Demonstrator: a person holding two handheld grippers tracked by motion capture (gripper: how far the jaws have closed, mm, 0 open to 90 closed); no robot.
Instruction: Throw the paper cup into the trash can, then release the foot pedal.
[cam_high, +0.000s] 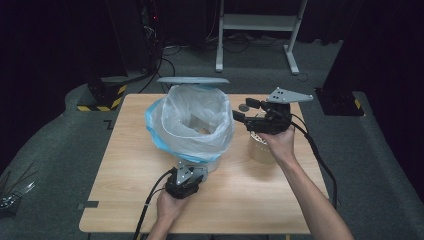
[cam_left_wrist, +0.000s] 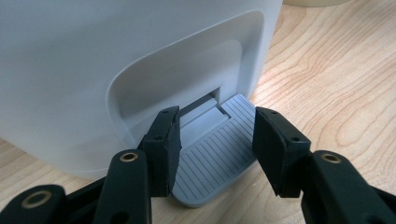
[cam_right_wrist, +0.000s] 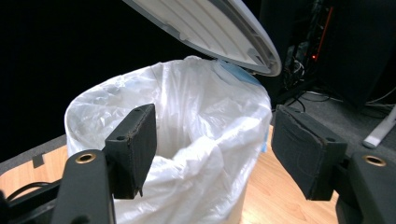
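A white pedal bin (cam_left_wrist: 70, 70) stands mid-table, lined with a clear plastic bag (cam_high: 192, 122) whose blue-edged rim folds over the outside. Its lid (cam_high: 192, 80) is raised at the back. My left gripper (cam_high: 192, 172) sits at the bin's foot, its jaws closed on either side of the grey ribbed pedal (cam_left_wrist: 212, 154), pads against the pedal's edges. My right gripper (cam_high: 241, 111) hovers just right of the bag's rim (cam_right_wrist: 187, 93), pointing at it, jaws apart with nothing between the pads. The lid (cam_right_wrist: 210, 28) hangs above.
A pale cylindrical roll (cam_high: 260, 147) stands on the wooden table (cam_high: 125, 200) under my right hand. Cables trail off the table's front and right. A desk frame (cam_high: 257, 22) and dark equipment stand on the floor beyond.
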